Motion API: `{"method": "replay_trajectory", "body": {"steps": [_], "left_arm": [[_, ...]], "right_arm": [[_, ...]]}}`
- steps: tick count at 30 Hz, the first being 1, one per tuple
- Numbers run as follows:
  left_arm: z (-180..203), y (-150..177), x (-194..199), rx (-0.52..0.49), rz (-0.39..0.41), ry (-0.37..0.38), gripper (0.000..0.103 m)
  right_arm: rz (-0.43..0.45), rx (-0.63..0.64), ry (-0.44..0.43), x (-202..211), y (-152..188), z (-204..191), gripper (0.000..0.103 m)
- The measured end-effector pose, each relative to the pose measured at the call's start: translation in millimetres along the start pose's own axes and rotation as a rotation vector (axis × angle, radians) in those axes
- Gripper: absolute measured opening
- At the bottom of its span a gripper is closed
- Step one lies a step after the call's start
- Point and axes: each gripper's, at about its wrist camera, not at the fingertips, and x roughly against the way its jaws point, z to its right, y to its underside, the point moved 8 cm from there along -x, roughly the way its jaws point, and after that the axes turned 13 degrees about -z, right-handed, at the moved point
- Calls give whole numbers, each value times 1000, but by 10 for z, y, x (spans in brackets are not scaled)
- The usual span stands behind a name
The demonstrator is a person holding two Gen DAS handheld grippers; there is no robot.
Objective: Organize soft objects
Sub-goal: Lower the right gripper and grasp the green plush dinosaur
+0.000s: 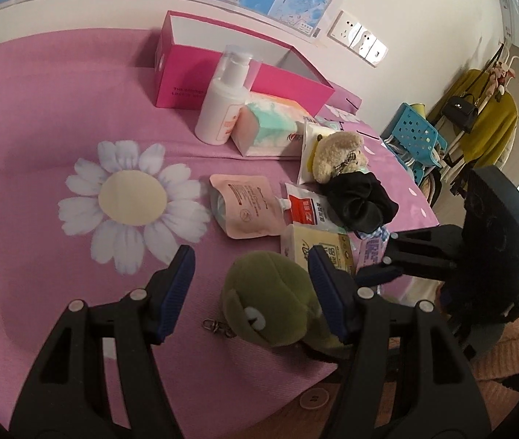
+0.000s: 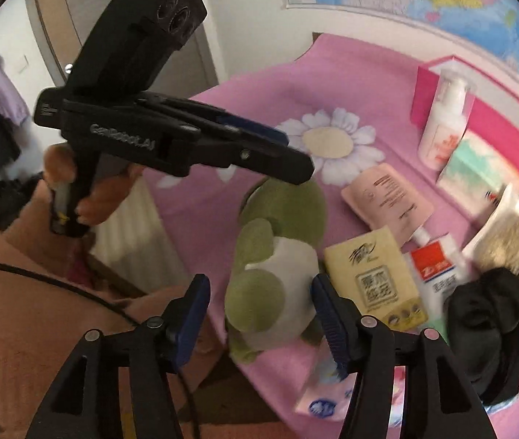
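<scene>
Green plush frog (image 1: 266, 307) being straddled by both tongs for pickup: left gripper (image 1: 252, 292) spread, nothing pinched; right gripper (image 2: 259, 314) spread, pads apparently not pressing.

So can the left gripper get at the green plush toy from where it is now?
Probably yes: the left gripper is open with the green plush toy already lying between its fingers, nothing on top of it.

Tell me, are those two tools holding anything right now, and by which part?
Nothing is held. The green plush toy lies between the open fingers of the left tool and right tool, gripped by neither.
</scene>
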Motion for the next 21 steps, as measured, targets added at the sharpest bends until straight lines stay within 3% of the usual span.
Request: {"method": "replay_trajectory", "body": {"steps": [2,8,15,18,21], "left_arm": [[-19,5,-2,6,-4,7,66],[-14,-87,214,4,45,37,66],[21,-367,548,-36,137,71,66],[17,-502,493,-55,133,47,67],[-9,-638,321,-57,99,72,67]], "right_arm": [[5,-20,7,-12,-16,53,47],[78,-54,-92,182,-172,208,44],[174,-87,-144,476,-450,493,44],[173,-117,-152,530,-510,719,44],[160,-144,-191,508,-546,930,44]]}}
